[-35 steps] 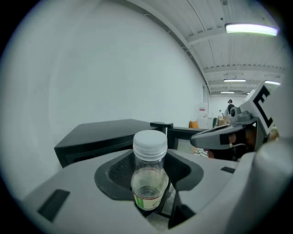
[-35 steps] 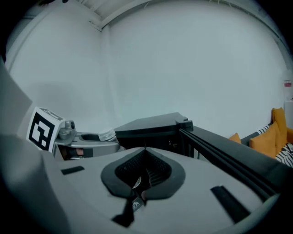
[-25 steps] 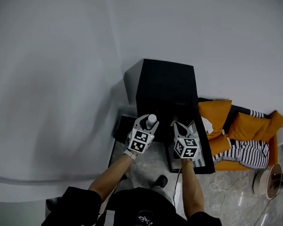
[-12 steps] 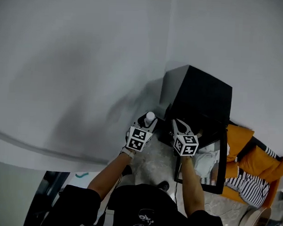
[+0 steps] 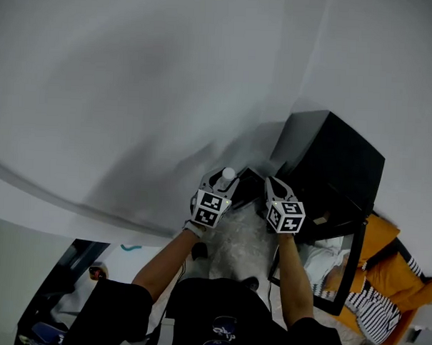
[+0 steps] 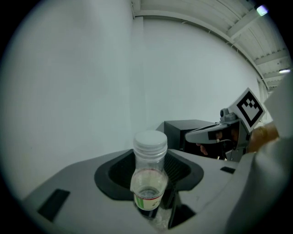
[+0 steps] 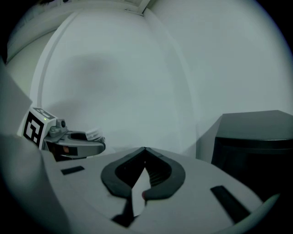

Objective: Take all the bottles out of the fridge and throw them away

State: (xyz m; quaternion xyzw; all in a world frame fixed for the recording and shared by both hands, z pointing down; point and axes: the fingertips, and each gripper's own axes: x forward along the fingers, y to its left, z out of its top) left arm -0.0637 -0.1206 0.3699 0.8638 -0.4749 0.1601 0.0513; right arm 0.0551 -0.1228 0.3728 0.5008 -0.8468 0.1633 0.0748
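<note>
Head view: the left tool is clamped on a small clear bottle, whose white cap stands up above the jaws. The bottle is out of the black fridge, which stands to the right with its door open. The right tool is just beside the left one, and both point at a bare white wall.

Left gripper view: the bottle stands upright between the jaws, gripped low on its body at the label, with the cap screwed on. Only a little liquid shows inside. I judge it light, thin-walled and smooth, so a hard squeeze would dent it and a loose one would let it slip or tip. The body below the shoulder looks the best place to hold, not the cap.

Right gripper view: the jaws are together tip to tip with nothing between them; the fridge fills the right edge and the left tool shows at the left
</note>
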